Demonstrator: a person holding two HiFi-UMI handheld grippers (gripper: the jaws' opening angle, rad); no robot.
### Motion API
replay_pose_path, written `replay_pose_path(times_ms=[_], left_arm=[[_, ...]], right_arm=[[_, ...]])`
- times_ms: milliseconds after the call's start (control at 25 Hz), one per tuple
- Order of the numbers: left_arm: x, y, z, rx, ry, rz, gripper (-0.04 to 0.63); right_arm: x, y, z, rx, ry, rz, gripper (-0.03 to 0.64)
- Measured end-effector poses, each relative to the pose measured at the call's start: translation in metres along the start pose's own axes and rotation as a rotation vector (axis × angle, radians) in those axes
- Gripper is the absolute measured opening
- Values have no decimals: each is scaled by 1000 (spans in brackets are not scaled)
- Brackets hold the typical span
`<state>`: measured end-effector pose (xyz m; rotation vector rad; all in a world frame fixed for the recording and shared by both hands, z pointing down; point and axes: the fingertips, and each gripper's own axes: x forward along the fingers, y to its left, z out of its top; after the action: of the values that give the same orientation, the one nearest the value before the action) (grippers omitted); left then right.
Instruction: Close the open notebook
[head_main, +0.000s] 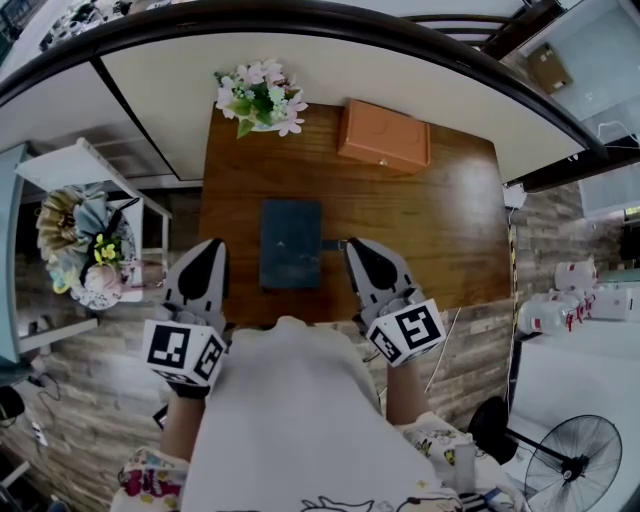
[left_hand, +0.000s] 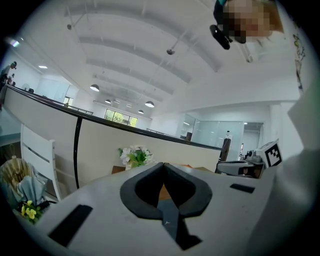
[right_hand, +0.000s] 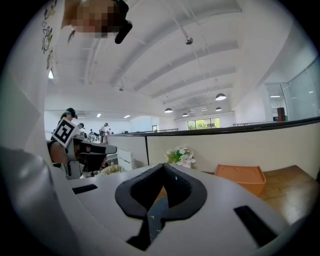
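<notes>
A dark blue-grey notebook (head_main: 290, 243) lies shut and flat near the front of the wooden table (head_main: 440, 225), seen in the head view. My left gripper (head_main: 210, 248) hovers just left of it, jaws shut with nothing between them. My right gripper (head_main: 356, 246) is just right of the notebook, also shut and empty. Neither touches the cover. In the left gripper view the jaws (left_hand: 163, 165) meet at their tips, and the right gripper (left_hand: 245, 167) shows off to the side. In the right gripper view the jaws (right_hand: 164, 166) are likewise closed together.
A pot of white and pink flowers (head_main: 262, 97) stands at the table's back left, an orange box (head_main: 384, 136) at the back middle. A white partition runs behind the table. A white chair (head_main: 95, 165) and a bouquet (head_main: 85, 250) sit left; a floor fan (head_main: 575, 460) lower right.
</notes>
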<state>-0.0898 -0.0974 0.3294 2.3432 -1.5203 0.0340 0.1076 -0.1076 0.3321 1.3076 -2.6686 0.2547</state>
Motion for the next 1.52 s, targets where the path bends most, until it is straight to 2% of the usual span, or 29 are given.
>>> replay_pose_path(times_ms=[280,1520], left_arm=[[0,-2,-6,13,19,2,2],[4,5,-7,23,36,23,2]], right_arm=[[-6,-5,-5,37,-5,-18,-2],[6,-14,-1,41,10,-19,-2]])
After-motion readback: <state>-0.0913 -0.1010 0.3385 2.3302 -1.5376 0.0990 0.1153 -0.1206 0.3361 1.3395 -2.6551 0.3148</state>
